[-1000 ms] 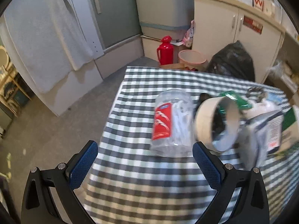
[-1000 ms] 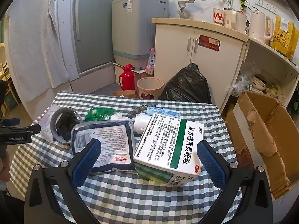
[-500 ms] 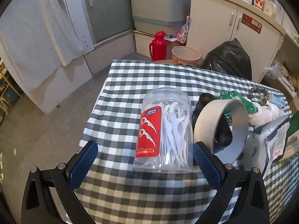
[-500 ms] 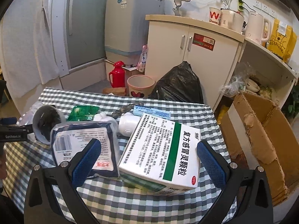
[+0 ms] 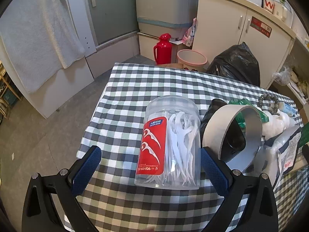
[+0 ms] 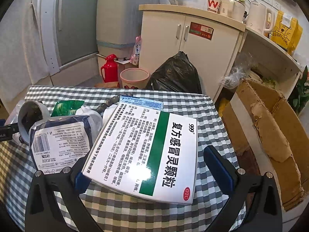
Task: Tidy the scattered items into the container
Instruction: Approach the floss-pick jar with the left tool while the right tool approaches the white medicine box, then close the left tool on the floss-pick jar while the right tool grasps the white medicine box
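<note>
Both are wide open, holding nothing: the left hand-held gripper (image 5: pixel 150 166) frames the floss jar (image 5: pixel 170 145) to grab it, the right hand-held gripper (image 6: pixel 152 166) frames the medicine box (image 6: pixel 146 154).

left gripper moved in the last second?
Yes. The left gripper has advanced toward the floss pick jar, which now stands between its open fingers; the checkered tablecloth looms closer.

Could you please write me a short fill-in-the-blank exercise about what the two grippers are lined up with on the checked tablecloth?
1. The clear plastic jar of white floss picks has a ____ label.
2. The open left gripper straddles the ____.
3. The white medicine box between the open right gripper's fingers has a ____ stripe.
4. Beside the jar stands a grey roll of ____.

Missing words: red; jar; green; tape
</note>
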A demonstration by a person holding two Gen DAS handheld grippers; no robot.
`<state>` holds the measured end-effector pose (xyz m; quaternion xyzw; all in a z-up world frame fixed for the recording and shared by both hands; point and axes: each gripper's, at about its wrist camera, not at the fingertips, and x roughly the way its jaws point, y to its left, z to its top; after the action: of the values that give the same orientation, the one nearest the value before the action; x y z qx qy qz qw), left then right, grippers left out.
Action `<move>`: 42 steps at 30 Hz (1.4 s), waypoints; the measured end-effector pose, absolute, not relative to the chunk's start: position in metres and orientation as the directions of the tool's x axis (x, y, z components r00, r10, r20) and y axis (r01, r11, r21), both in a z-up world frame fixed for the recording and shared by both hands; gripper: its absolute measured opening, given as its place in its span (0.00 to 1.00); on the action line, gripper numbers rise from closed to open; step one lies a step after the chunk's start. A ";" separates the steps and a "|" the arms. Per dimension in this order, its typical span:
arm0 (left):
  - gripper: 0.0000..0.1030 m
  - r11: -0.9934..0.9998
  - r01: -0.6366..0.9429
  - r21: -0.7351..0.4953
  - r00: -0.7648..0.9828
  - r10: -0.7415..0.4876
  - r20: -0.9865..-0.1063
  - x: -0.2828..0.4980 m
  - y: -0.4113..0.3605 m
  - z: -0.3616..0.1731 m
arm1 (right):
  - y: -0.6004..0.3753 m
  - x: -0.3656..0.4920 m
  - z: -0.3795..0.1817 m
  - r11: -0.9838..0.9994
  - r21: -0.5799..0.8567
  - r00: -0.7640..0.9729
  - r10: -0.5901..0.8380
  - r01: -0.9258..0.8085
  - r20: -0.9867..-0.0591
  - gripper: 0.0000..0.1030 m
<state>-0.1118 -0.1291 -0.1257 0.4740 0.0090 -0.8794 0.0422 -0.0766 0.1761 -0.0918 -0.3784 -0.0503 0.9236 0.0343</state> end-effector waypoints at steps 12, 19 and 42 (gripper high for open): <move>1.00 -0.997 0.069 -0.030 -0.562 -0.015 -0.827 -0.112 -0.134 -0.133 | 0.179 -0.078 -0.103 -0.993 -0.111 -0.699 0.097 -0.024 -0.709 1.00; 0.73 -0.999 0.013 -0.050 -0.583 0.033 -0.812 -0.108 -0.125 -0.128 | 0.178 -0.076 -0.107 -0.987 -0.152 -0.715 0.139 -0.047 -0.685 1.00; 0.60 -0.999 0.016 -0.043 -0.586 0.025 -0.810 -0.113 -0.127 -0.144 | 0.180 -0.080 -0.109 -0.989 -0.141 -0.716 0.127 -0.041 -0.686 0.97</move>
<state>-0.1131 -0.1267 -0.1444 0.4551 0.0227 -0.8902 -0.0023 -0.0801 0.1796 -0.1091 -0.3740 -0.0580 0.9245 0.0454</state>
